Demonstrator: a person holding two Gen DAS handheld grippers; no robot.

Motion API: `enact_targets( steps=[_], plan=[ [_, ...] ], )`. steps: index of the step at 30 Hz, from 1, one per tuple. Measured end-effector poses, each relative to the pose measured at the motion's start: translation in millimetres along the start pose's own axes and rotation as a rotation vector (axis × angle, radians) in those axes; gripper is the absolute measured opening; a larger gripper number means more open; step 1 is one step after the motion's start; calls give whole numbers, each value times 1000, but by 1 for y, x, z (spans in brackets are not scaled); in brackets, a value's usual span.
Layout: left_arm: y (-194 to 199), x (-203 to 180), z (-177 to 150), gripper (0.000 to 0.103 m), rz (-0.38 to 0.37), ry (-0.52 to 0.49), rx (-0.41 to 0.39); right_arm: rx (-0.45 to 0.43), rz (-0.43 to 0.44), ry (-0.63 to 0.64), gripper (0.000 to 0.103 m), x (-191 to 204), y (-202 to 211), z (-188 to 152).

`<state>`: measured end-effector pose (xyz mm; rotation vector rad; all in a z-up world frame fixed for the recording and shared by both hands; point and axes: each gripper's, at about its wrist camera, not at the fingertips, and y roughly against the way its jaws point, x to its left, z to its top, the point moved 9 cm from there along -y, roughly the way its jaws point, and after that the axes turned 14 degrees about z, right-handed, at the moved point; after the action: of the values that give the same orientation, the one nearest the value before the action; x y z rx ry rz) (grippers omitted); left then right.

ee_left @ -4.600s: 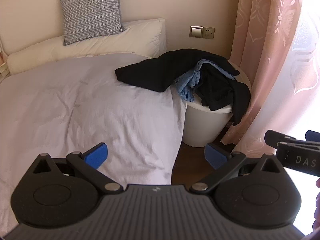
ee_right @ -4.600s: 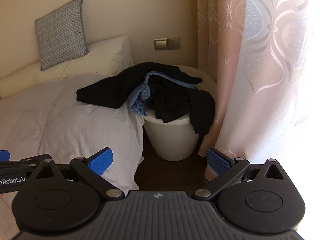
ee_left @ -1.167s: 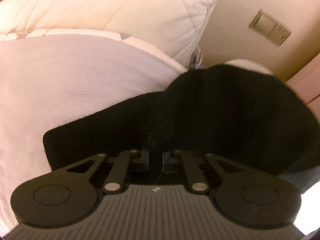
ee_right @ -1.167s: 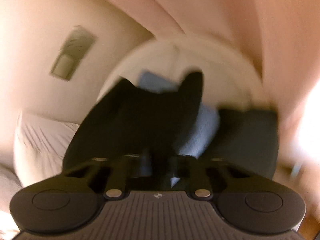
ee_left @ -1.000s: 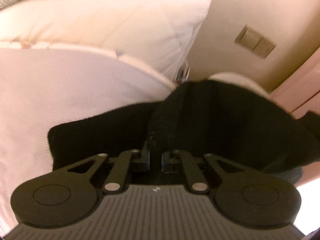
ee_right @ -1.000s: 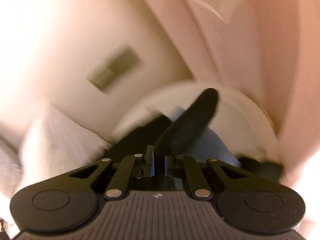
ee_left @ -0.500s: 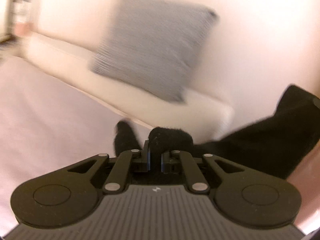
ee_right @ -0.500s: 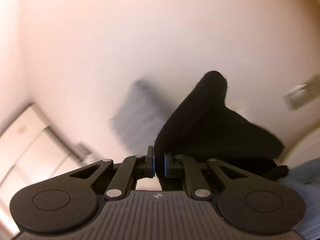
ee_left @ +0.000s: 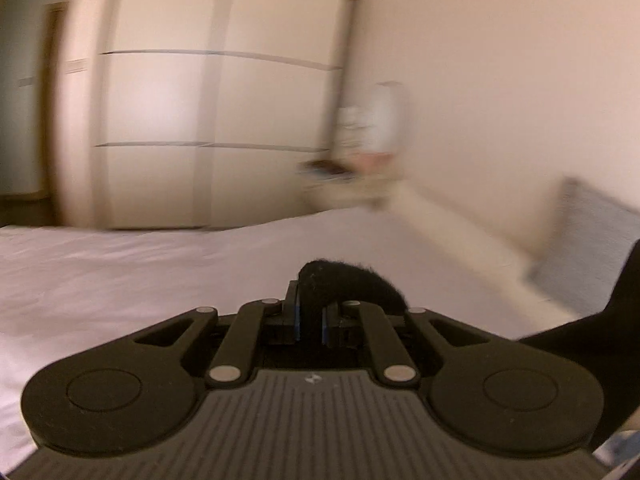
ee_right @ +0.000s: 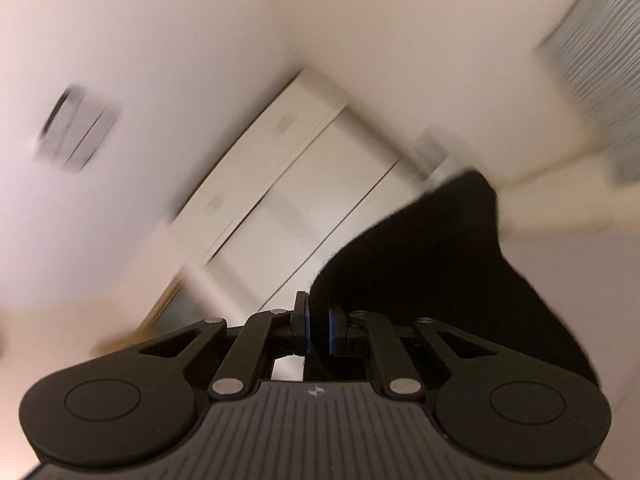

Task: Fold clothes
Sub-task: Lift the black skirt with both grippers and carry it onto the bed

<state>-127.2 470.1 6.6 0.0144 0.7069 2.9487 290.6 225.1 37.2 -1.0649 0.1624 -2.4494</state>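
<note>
I see soft, warm, even light; heavy motion blur smears both backgrounds, fisheye bending the edges.

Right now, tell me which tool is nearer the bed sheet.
Left, likely: left tool, clamping the black garment, hangs low over the bed sheet; right tool tilts upward, away.

A bedroom with cream walls (ee_left: 500, 60). A pale wardrobe (ee_left: 208, 120) with panelled doors faces a bed (ee_left: 140, 272) under a lilac sheet; a grey cushion (ee_left: 588, 232) leans at its head.
</note>
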Motion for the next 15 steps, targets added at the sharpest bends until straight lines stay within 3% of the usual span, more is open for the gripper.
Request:
enact_targets(
  steps=[3, 6, 8, 11, 15],
  plan=[
    [1, 99, -63, 8, 134, 11, 145, 220, -191, -165, 9, -44, -10, -98],
    [4, 169, -168, 12, 254, 53, 423, 444, -401, -338, 19, -86, -9, -196],
    [19, 198, -230, 10, 299, 123, 557, 593, -540, -454, 19, -110, -4, -260],
    [48, 222, -292, 10, 331, 237, 661, 701, -607, -503, 24, -113, -3, -300],
    [88, 235, -329, 10, 348, 323, 692, 817, -543, -393, 32, -89, -44, -322]
  ],
)
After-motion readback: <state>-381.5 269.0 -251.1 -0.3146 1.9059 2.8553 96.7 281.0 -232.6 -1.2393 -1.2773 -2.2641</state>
